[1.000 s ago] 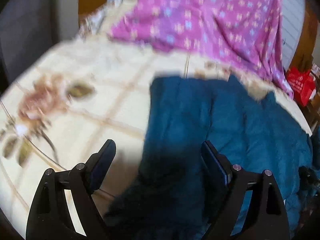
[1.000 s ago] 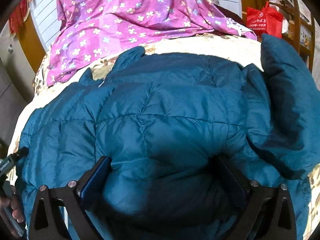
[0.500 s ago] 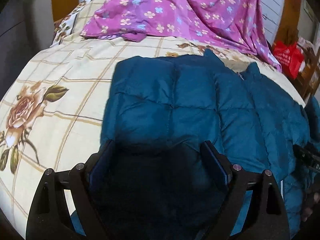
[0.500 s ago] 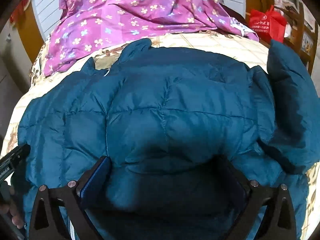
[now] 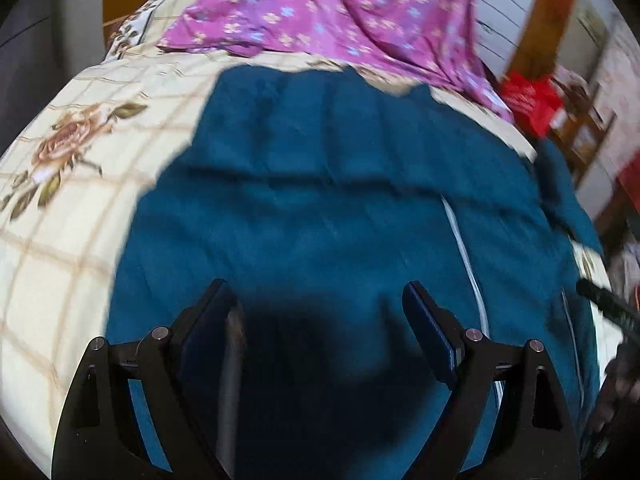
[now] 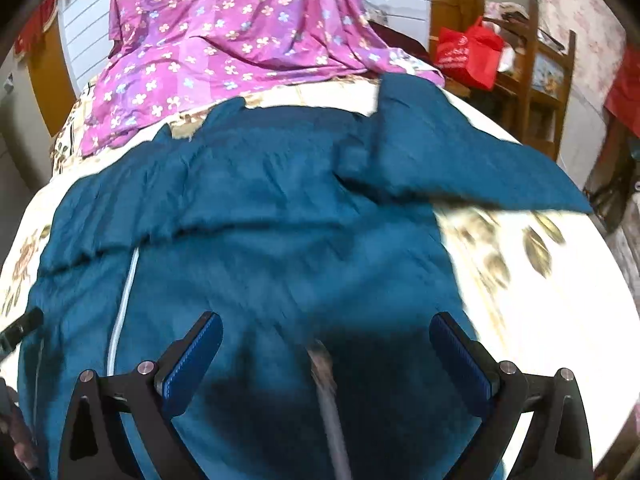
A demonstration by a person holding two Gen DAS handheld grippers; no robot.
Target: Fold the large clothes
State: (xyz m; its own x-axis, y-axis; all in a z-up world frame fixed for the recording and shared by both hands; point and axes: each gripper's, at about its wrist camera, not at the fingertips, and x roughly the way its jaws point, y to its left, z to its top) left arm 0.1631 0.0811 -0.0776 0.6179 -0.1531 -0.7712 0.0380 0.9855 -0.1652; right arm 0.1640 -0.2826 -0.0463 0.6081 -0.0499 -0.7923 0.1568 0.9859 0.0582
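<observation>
A large teal quilted down jacket [image 5: 320,200] lies spread on the bed, front side up with a pale zipper line [image 5: 464,248] showing. It also fills the right wrist view [image 6: 280,232], where one sleeve [image 6: 448,160] sticks out to the right. My left gripper [image 5: 316,312] is open just above the jacket's near hem. My right gripper [image 6: 326,344] is open above the hem too. Neither holds cloth. Both views are blurred by motion.
The bed has a cream floral sheet [image 5: 72,184]. A purple flowered quilt [image 6: 224,40] is heaped at the far end. A red bag [image 6: 468,54] and a wooden shelf [image 6: 548,80] stand beside the bed at the right.
Both grippers have pulled back toward the near edge. The jacket's near part has been turned over, so the zipper side now shows and the sleeve lies out flat to the right.
</observation>
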